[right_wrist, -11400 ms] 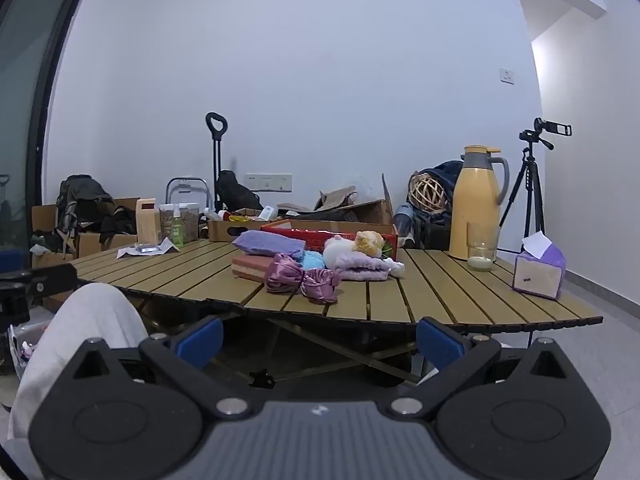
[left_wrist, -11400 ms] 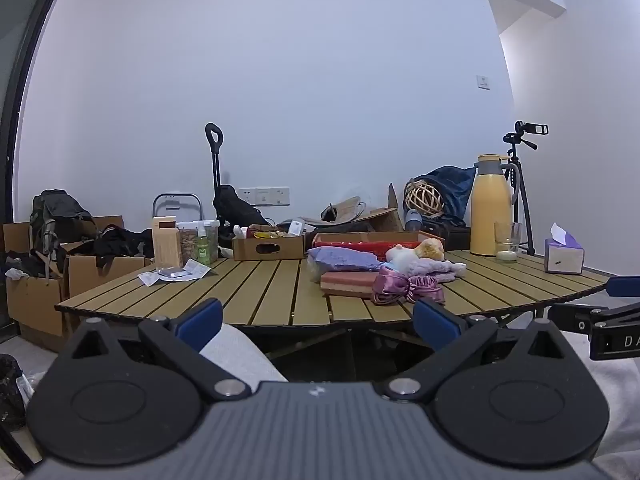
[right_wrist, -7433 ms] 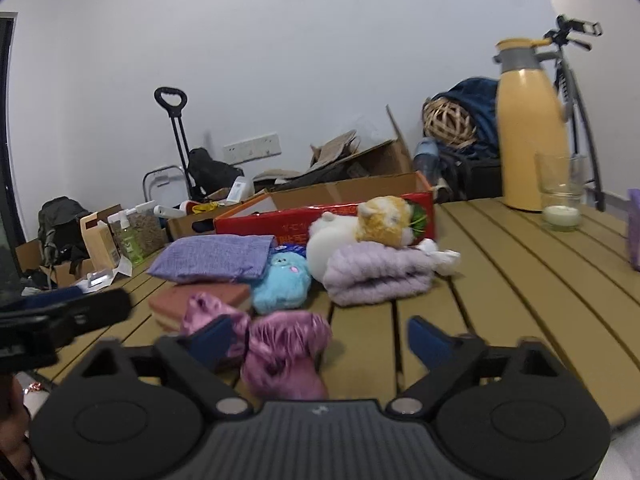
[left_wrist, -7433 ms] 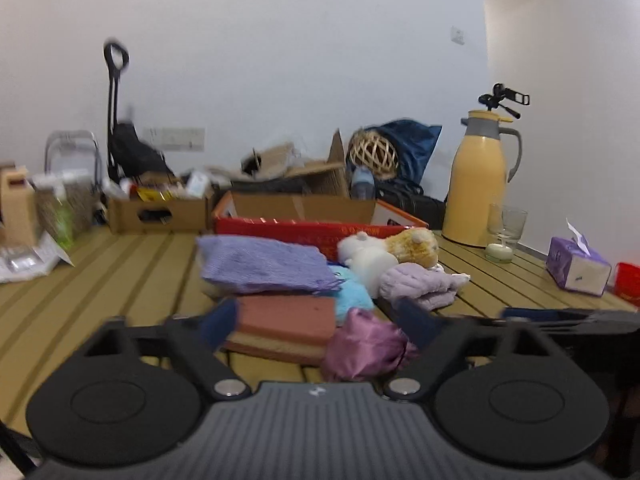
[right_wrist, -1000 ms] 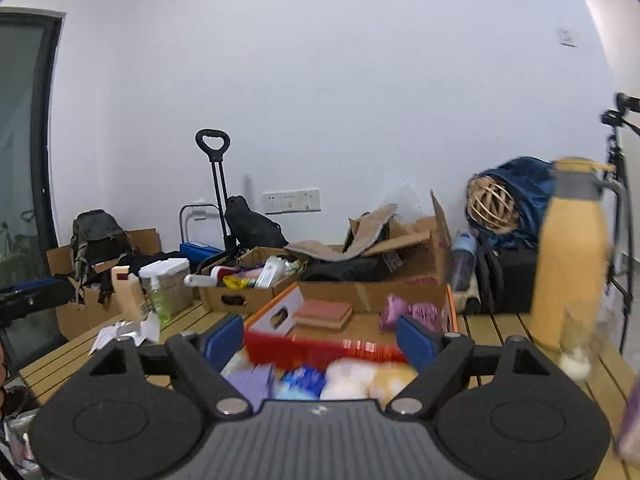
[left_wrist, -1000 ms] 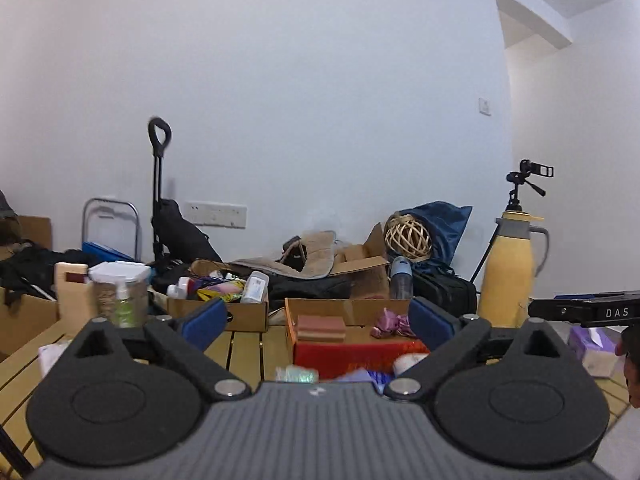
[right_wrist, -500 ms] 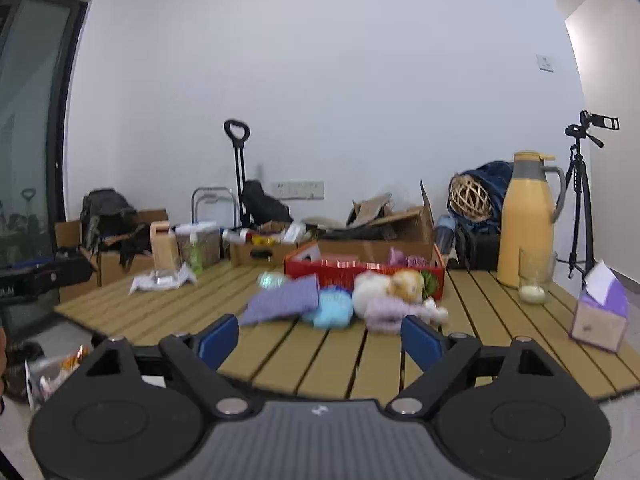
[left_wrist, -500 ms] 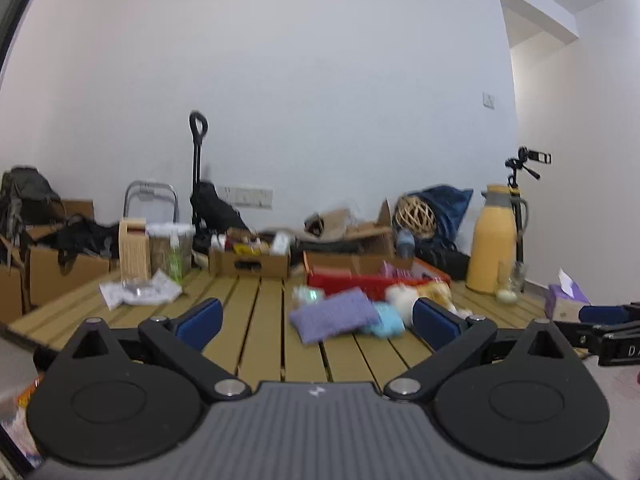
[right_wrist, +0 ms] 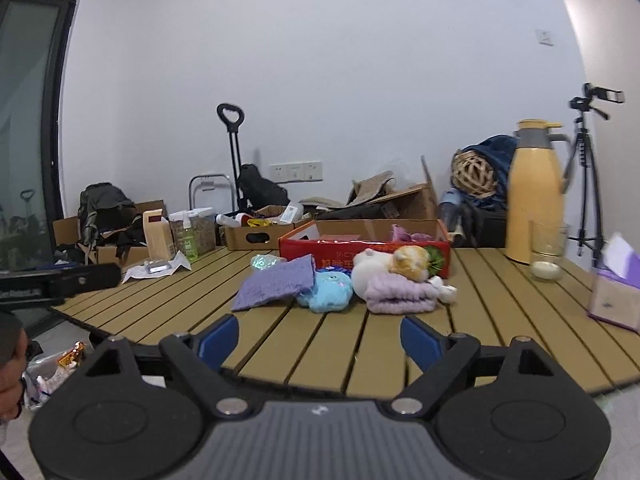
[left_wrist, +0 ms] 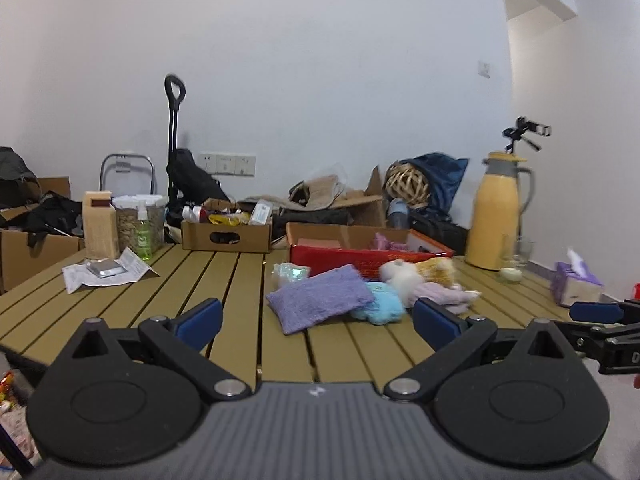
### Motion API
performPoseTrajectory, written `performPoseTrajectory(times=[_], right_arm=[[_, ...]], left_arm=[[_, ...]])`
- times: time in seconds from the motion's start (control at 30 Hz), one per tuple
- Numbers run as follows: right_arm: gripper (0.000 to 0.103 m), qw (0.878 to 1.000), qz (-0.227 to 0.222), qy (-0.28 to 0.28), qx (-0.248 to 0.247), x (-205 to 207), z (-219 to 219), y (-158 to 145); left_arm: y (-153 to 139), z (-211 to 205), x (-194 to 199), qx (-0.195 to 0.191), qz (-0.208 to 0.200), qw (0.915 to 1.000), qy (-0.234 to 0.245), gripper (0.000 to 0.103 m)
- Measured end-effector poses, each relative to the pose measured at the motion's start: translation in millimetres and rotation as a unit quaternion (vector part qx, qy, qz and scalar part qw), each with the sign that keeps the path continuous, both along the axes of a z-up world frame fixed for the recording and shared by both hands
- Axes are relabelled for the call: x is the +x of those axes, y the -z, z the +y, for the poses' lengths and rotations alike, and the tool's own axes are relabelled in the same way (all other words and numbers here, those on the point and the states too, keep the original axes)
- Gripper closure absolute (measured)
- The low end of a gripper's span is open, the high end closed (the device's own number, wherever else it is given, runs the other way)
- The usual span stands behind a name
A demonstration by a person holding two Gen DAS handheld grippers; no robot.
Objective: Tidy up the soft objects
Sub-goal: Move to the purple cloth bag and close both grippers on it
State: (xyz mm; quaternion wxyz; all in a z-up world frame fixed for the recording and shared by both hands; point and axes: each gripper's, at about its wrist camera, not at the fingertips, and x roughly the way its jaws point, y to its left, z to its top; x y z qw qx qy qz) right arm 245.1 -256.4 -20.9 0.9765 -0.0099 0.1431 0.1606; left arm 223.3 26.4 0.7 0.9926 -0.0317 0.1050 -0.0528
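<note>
A purple cloth [left_wrist: 322,294] [right_wrist: 276,282], a blue plush [left_wrist: 382,304] [right_wrist: 330,284], a white and orange plush cat [left_wrist: 416,274] [right_wrist: 386,264] and a folded lilac towel [right_wrist: 400,298] [left_wrist: 438,294] lie on the slatted wooden table [left_wrist: 236,280] [right_wrist: 480,312]. Behind them stands a red cardboard box [left_wrist: 360,256] [right_wrist: 360,246] holding a pink sponge and a pink satin item. My left gripper [left_wrist: 316,322] is open and empty, short of the pile. My right gripper [right_wrist: 320,338] is open and empty at the table's near edge.
A yellow thermos [left_wrist: 494,232] [right_wrist: 534,208], a glass [right_wrist: 546,254] and a purple tissue box [right_wrist: 618,296] [left_wrist: 574,286] stand at the right. A brown box of bottles [left_wrist: 226,232], a jar, a spray bottle and papers [left_wrist: 104,274] sit at the left. Boxes and bags clutter the floor behind.
Both grippers have dropped and pulled back from above the red box to the table's near edge. The sponge and pink satin item, earlier on the table, lie in the box.
</note>
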Motion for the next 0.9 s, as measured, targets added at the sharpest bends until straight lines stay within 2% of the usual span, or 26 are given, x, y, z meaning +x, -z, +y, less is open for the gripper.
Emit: performPoseTrajectory(times=[0.07, 0.17, 0.37, 0.43, 0.53, 0.67, 0.73, 0.77, 0.83, 0.87, 0.9], right_arm=[[0.017, 1.0, 0.015, -0.003, -0.002, 34, 8, 3], [0.018, 0.999, 0.031, -0.014, -0.001, 85, 22, 7], [0.023, 0.997, 0.069, -0.04, 0.013, 178, 51, 13], [0.025, 0.996, 0.077, -0.049, 0.018, 207, 61, 16], [0.03, 0.993, 0.098, -0.061, 0.015, 245, 75, 23], [0.042, 0.989, 0.121, -0.077, 0.023, 279, 90, 31], [0.049, 0.988, 0.123, -0.089, 0.017, 288, 98, 36], [0.051, 0.988, 0.123, -0.089, 0.012, 288, 101, 38], [0.06, 0.989, 0.117, -0.091, -0.003, 288, 106, 44], [0.073, 0.99, 0.111, -0.091, -0.012, 287, 109, 46], [0.08, 0.989, 0.11, -0.094, -0.017, 287, 110, 47]], left_arm=[[4, 6, 37, -0.004, 0.017, 0.9998, -0.012, 0.0], [13, 18, 88, -0.036, 0.042, 0.9984, -0.011, 0.001], [34, 30, 168, -0.075, 0.107, 0.9914, 0.005, 0.014], [42, 31, 188, -0.081, 0.125, 0.9888, 0.011, 0.021], [51, 35, 215, -0.09, 0.148, 0.9845, 0.022, 0.024], [59, 41, 237, -0.122, 0.179, 0.9755, 0.042, 0.029], [64, 43, 242, -0.138, 0.191, 0.9705, 0.05, 0.045], [66, 45, 243, -0.147, 0.196, 0.9681, 0.054, 0.049], [67, 44, 243, -0.157, 0.192, 0.9669, 0.059, 0.064], [66, 42, 241, -0.156, 0.187, 0.968, 0.059, 0.07], [64, 40, 238, -0.154, 0.184, 0.9688, 0.063, 0.077]])
